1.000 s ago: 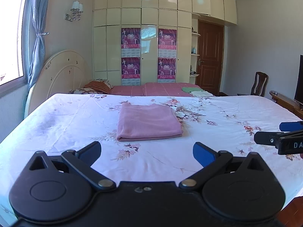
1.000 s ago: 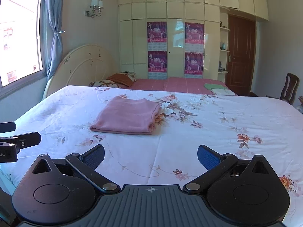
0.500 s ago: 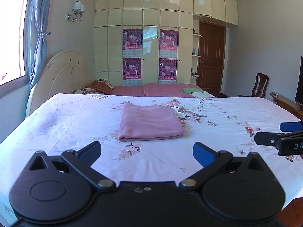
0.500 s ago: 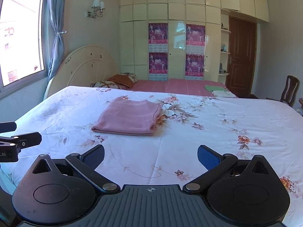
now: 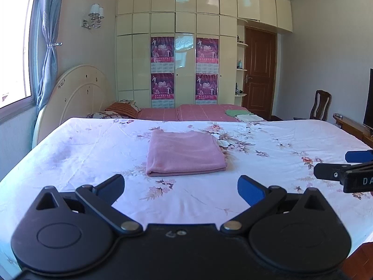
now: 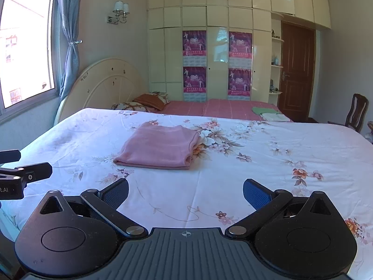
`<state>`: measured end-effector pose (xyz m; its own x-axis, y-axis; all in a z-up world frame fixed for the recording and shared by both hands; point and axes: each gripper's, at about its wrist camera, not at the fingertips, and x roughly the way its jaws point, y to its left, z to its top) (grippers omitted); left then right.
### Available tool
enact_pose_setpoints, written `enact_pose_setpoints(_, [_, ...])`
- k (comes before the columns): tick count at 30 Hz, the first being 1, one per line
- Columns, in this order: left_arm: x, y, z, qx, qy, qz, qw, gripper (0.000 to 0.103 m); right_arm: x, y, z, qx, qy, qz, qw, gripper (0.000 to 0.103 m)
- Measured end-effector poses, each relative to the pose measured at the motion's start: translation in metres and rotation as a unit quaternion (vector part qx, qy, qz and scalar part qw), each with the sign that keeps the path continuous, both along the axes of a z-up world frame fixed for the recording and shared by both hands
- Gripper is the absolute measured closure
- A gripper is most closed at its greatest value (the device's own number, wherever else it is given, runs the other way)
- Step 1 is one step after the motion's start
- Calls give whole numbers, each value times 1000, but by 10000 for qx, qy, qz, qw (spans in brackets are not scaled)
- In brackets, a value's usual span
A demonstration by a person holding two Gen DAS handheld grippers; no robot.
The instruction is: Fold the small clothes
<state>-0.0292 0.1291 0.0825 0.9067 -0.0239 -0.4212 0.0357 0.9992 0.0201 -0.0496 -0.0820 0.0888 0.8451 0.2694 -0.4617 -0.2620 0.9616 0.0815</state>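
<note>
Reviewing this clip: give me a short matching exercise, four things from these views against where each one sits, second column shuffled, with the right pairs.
Things:
1. folded pink cloth
2. brown wooden chair
3. green and white folded clothes
4. patterned brown pillows

Places:
A. by the cream round headboard
B. on the far pink-covered bed, near the brown door
C. middle of the white floral bedsheet, ahead of both open tools (left, right)
D. on the floor at the room's right side

Pairs: 1-C, 2-D, 3-B, 4-A
</note>
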Motion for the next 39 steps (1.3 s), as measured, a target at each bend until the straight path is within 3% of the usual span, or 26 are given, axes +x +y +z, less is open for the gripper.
enact_pose_setpoints(19, [2,10,1,-167,41,140,9998,0,4,2,-1,-20,31,38,10000,0])
enact_pose_setpoints(39, [2,3,2,-19,-82,163,9998,0,8,6,-4,-19,28,87,10000,0])
